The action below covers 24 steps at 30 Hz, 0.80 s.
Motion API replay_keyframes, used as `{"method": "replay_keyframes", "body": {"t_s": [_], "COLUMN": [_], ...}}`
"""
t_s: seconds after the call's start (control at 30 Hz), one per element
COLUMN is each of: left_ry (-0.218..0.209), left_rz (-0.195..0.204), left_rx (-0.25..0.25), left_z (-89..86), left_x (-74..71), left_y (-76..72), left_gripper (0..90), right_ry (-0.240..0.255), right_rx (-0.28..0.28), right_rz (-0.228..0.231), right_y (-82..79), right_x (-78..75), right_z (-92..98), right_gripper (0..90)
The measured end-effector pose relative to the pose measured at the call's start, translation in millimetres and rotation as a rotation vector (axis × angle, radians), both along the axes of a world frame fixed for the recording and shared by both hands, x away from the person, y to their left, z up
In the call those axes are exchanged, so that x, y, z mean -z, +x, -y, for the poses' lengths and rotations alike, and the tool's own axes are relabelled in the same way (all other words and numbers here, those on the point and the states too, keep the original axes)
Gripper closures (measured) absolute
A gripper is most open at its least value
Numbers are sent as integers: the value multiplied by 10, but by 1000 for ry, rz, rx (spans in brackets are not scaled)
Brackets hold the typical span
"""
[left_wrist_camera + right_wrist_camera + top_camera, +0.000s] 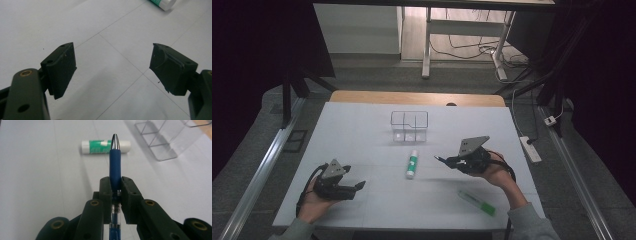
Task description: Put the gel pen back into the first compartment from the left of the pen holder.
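Observation:
My right gripper (pixel 115 182) is shut on a blue pen (pixel 115 162) whose silver tip sticks out forward past the jaws. In the high view that right gripper (pixel 448 160) hovers above the right half of the table, and the pen (pixel 438 158) points left toward a green-and-white glue stick (pixel 412 164). The glue stick (pixel 95 147) lies flat on the table ahead of the pen tip. My left gripper (pixel 357 186) rests low near the front left, and in its own view the left gripper (pixel 112 67) is open over bare table with nothing between its jaws.
A clear compartment organizer (pixel 409 125) stands behind the glue stick at mid-table, and its corner (pixel 162 142) is ahead to the right of the pen. A green marker (pixel 477 202) lies near the front right edge. The glue stick's end (pixel 162 3) sits beyond the left jaws.

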<state>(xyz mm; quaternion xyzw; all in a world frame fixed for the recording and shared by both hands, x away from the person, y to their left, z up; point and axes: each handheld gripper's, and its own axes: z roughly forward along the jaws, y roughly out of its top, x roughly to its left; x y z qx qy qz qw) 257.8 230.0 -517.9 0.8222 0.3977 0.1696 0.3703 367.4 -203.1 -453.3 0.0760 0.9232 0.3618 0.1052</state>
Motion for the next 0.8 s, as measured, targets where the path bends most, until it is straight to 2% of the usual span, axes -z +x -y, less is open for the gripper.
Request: {"method": "replay_keyframes", "body": {"t_s": [0.37,0.47,0.57,0.8], "left_ry": [-4,-3,-4,-1], "left_rz": [2,4,6,9], "left_rx": [3,6,8,11], "left_z": [8,15,23,36], "left_x": [-5,-7,-13,-22], "left_y": [-1,-3,-9,-9], "left_gripper": [207,207,207,207], "right_ry": [111,131,176,241], "right_rx": [136,160,188,187], "right_rz": [11,31,37,50], "right_y": [-55,-99,-129,-180], "right_x": [-78,-106,-143,-186], "right_z": [37,65,90,86], "right_gripper": [792,791,791,791]}}
